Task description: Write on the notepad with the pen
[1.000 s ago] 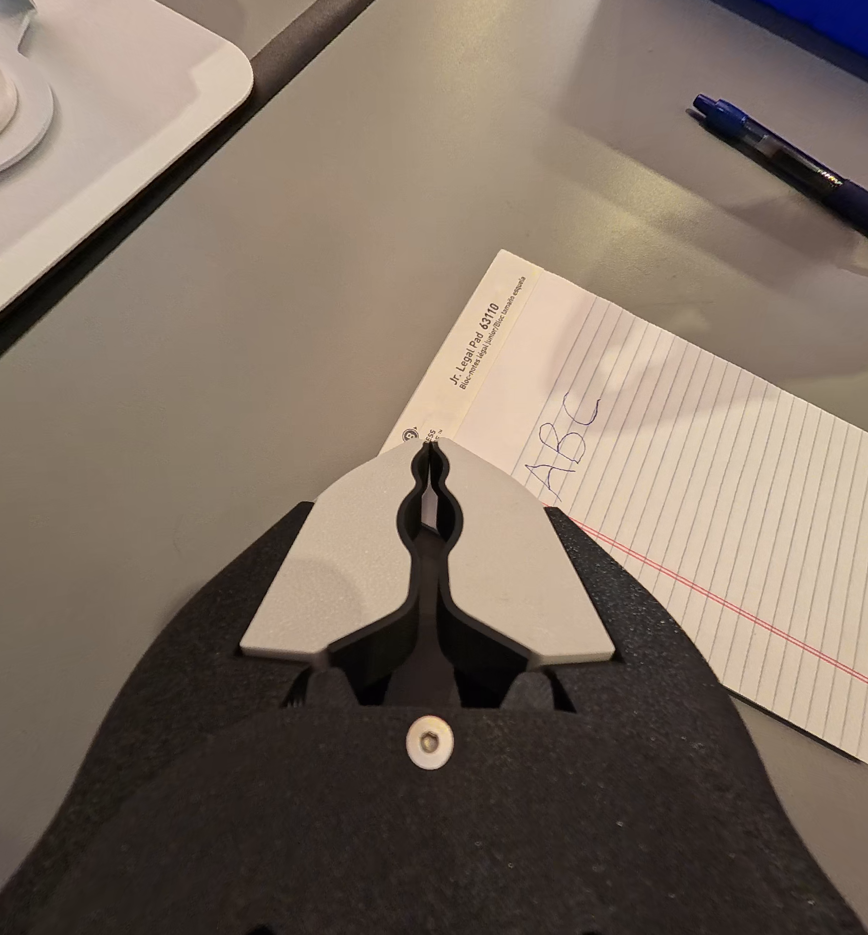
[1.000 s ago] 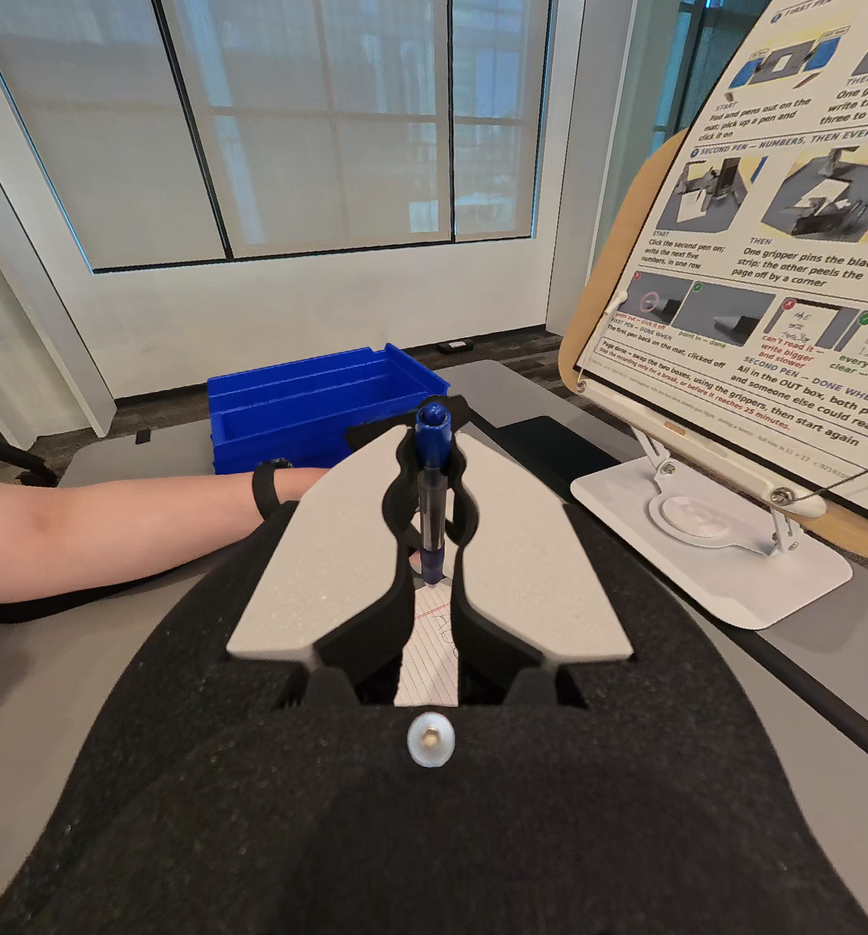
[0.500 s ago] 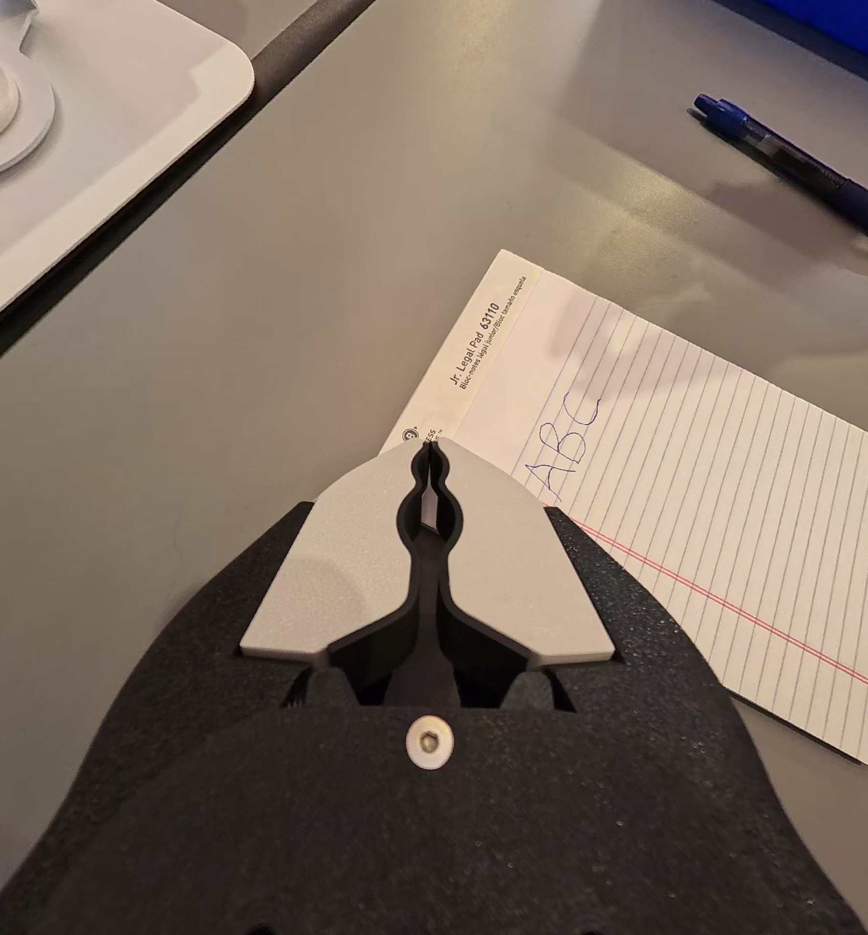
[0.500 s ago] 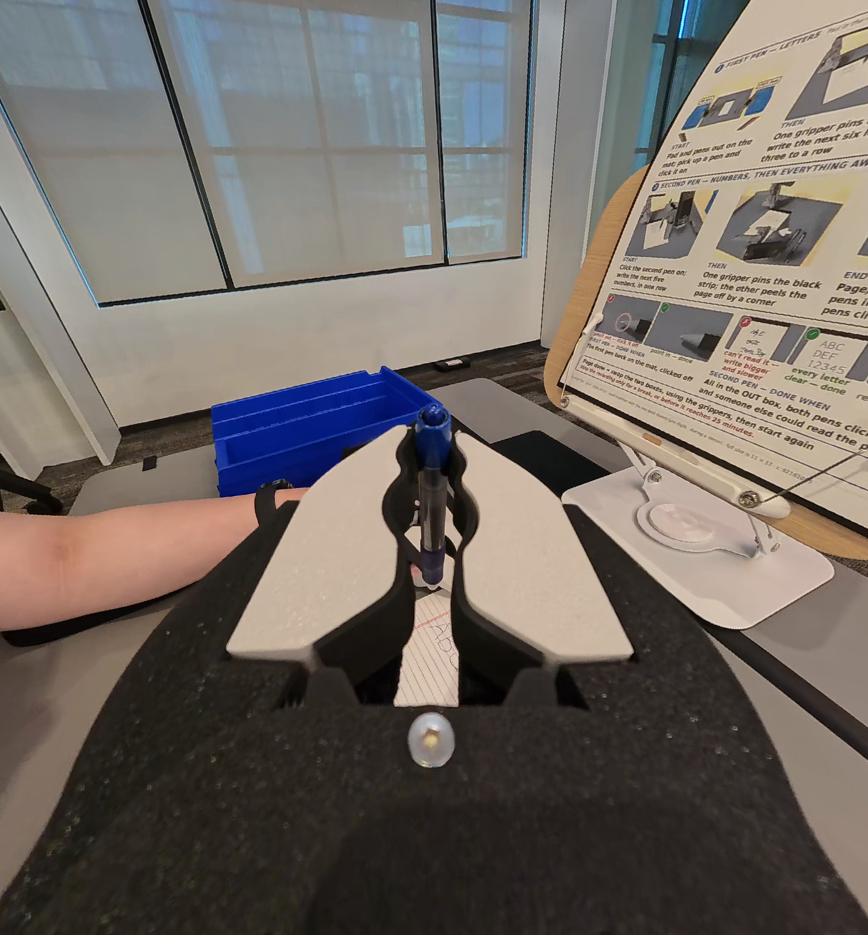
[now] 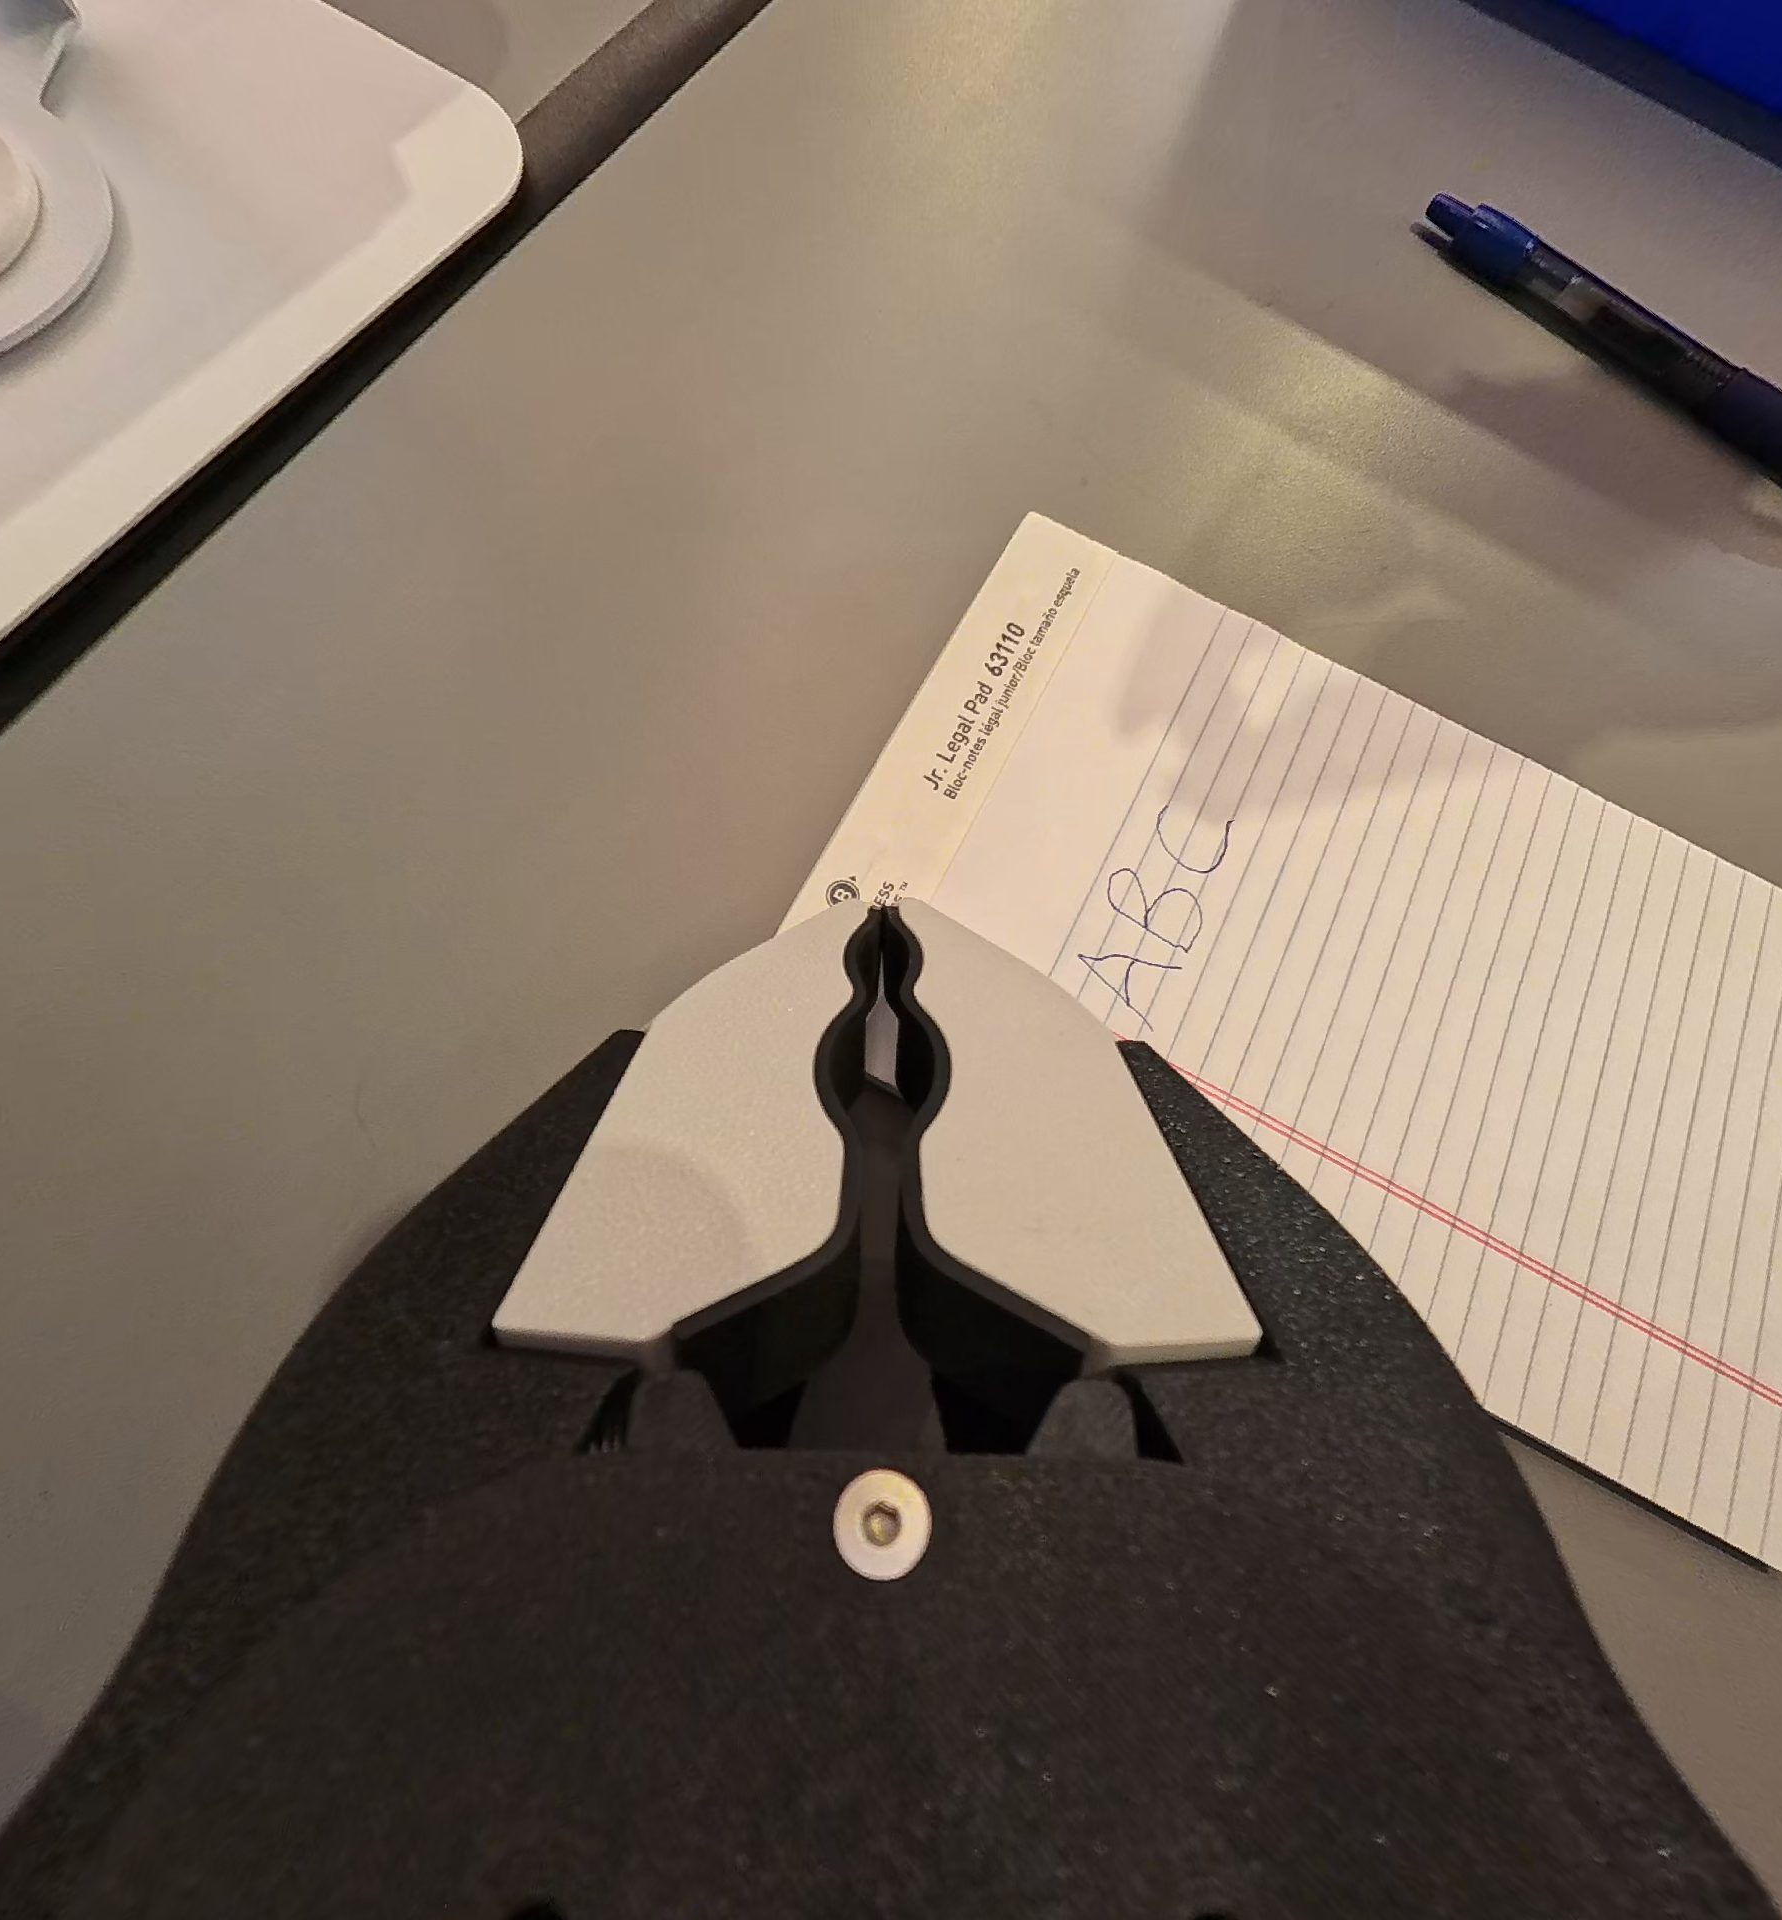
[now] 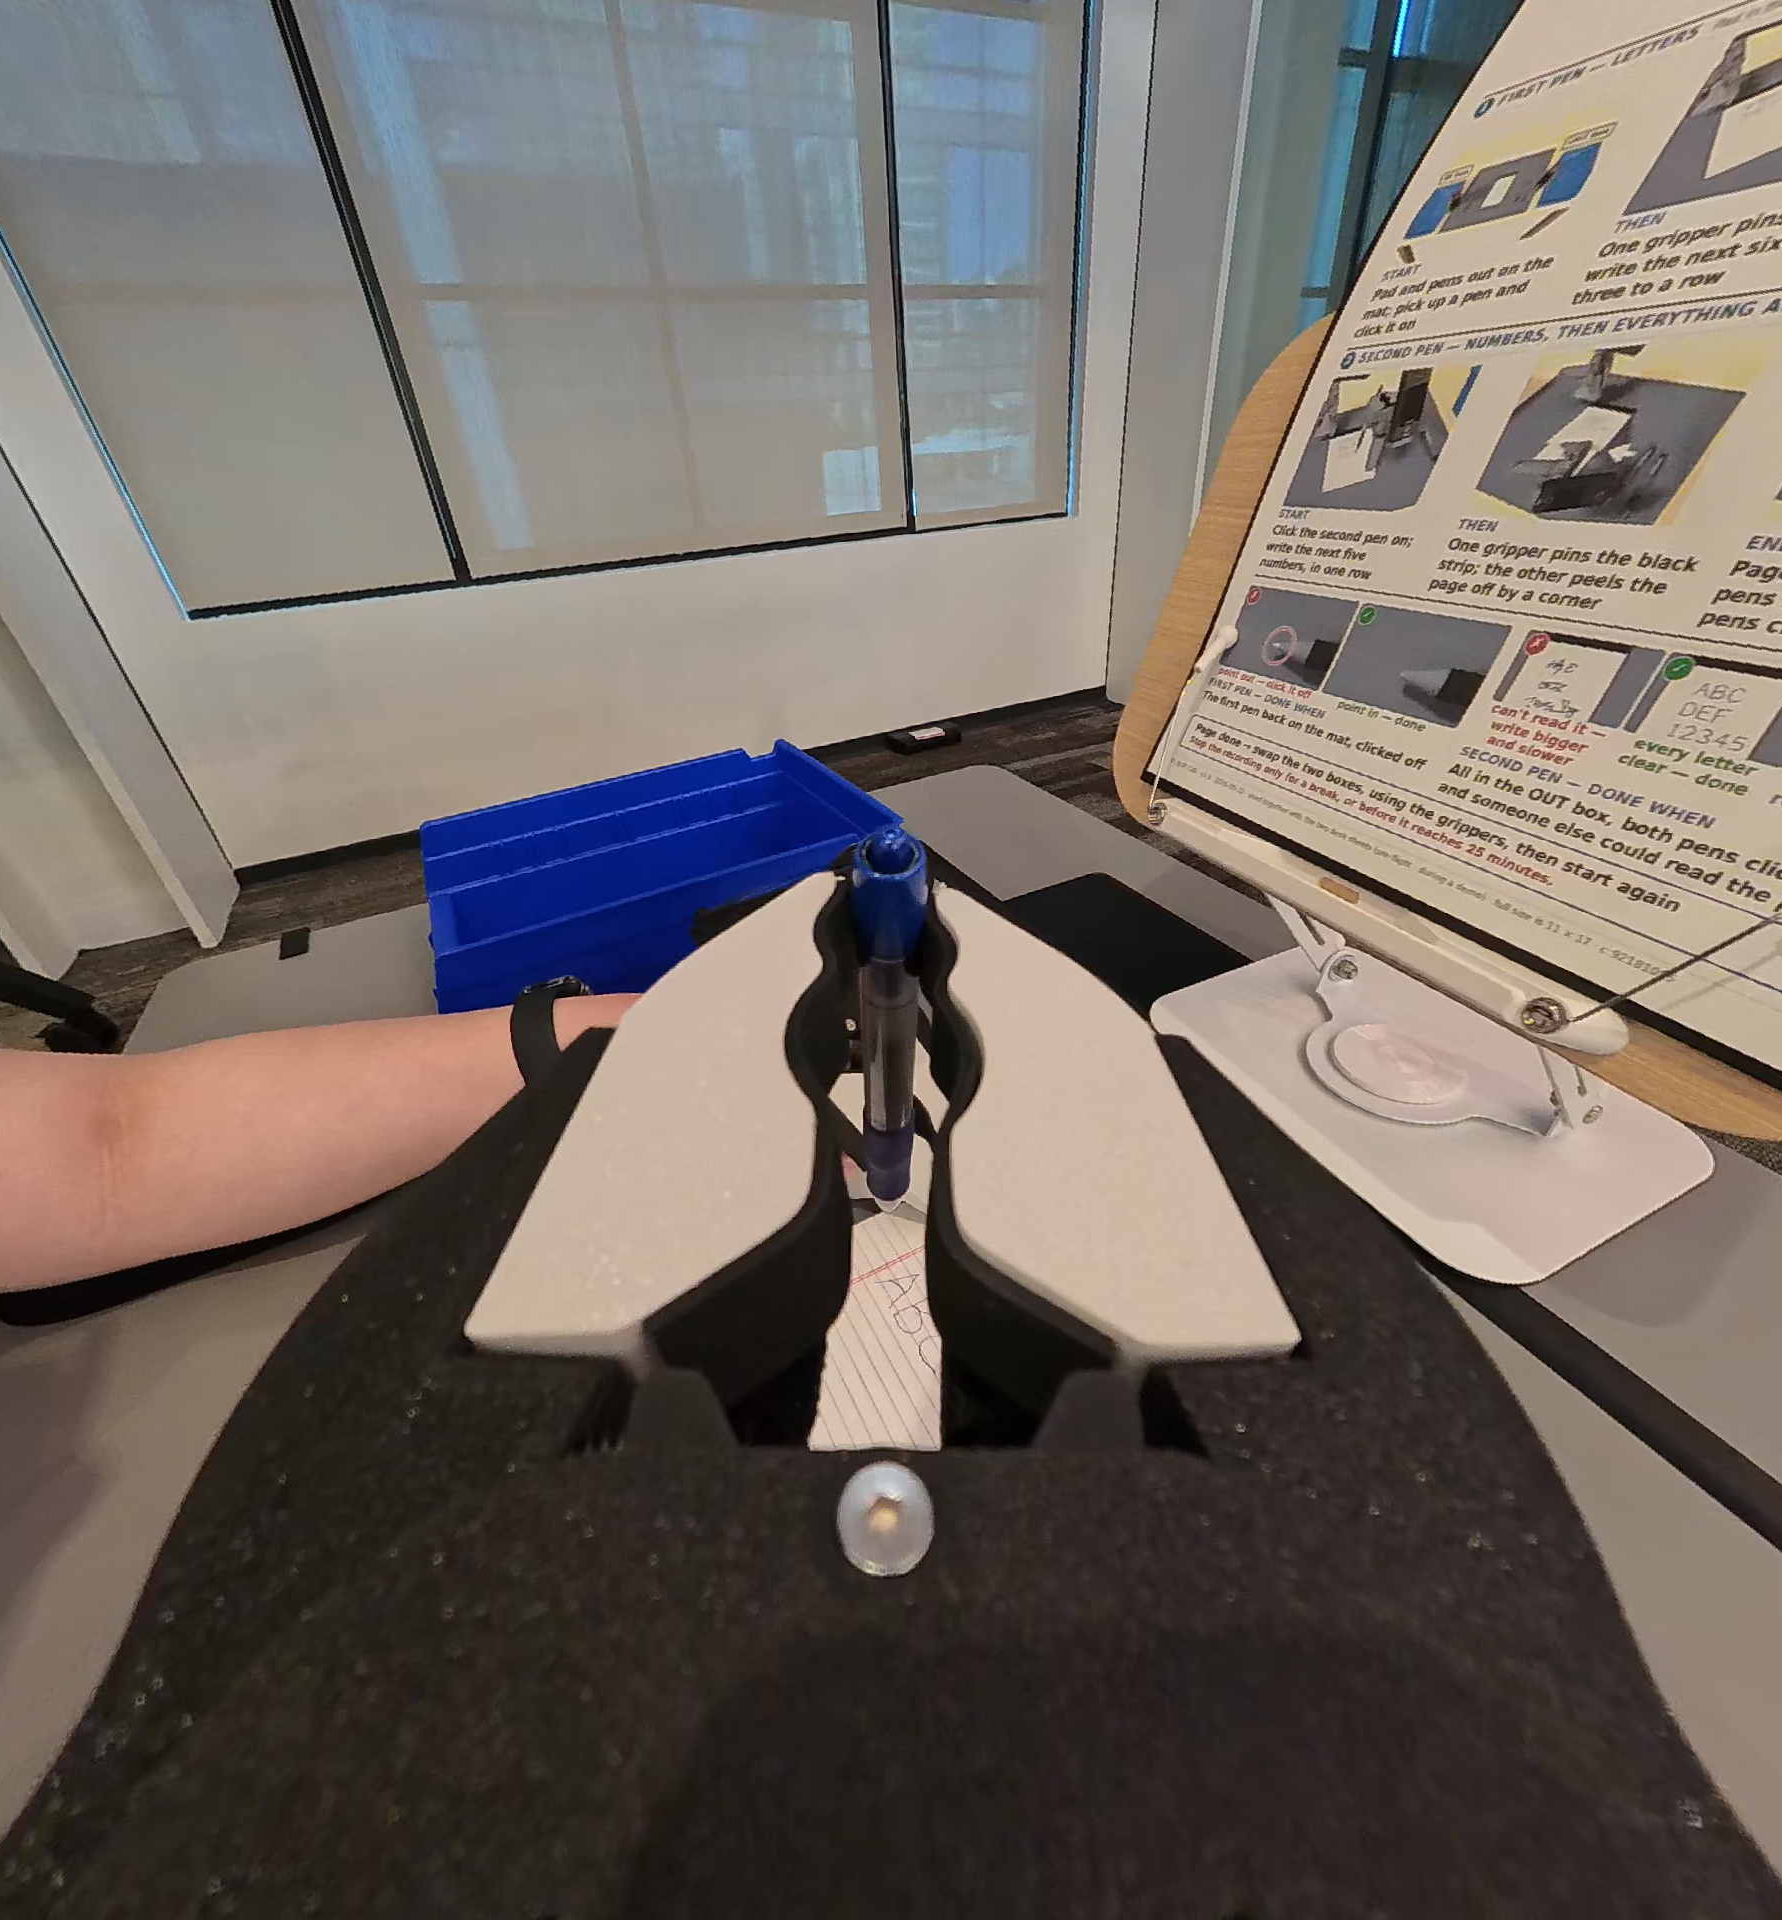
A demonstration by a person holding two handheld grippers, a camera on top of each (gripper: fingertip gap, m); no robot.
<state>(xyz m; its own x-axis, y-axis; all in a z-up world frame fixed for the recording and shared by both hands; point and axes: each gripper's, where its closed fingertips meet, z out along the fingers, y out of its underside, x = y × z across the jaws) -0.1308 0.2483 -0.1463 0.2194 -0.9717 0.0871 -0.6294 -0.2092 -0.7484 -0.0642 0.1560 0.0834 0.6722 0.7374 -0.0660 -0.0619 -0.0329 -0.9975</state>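
Clamping a blue pen (image 6: 889,1023) upright between its jaws, the right gripper (image 6: 887,914) holds the clicker end up and the tip down, just above the lined notepad (image 6: 882,1351) glimpsed through the gap; contact cannot be confirmed. Left gripper (image 5: 883,914) jaws pressed together, nothing between them, tips over the notepad's (image 5: 1438,1039) near corner by its printed binding strip. Blue handwritten letters sit on the top lines. A second pen (image 5: 1635,343) lies flat on the grey table (image 5: 554,623), well apart, clicker end pointing away to the left. Instruction board (image 6: 1593,520) on a white stand at right; blue bin (image 6: 617,862) behind
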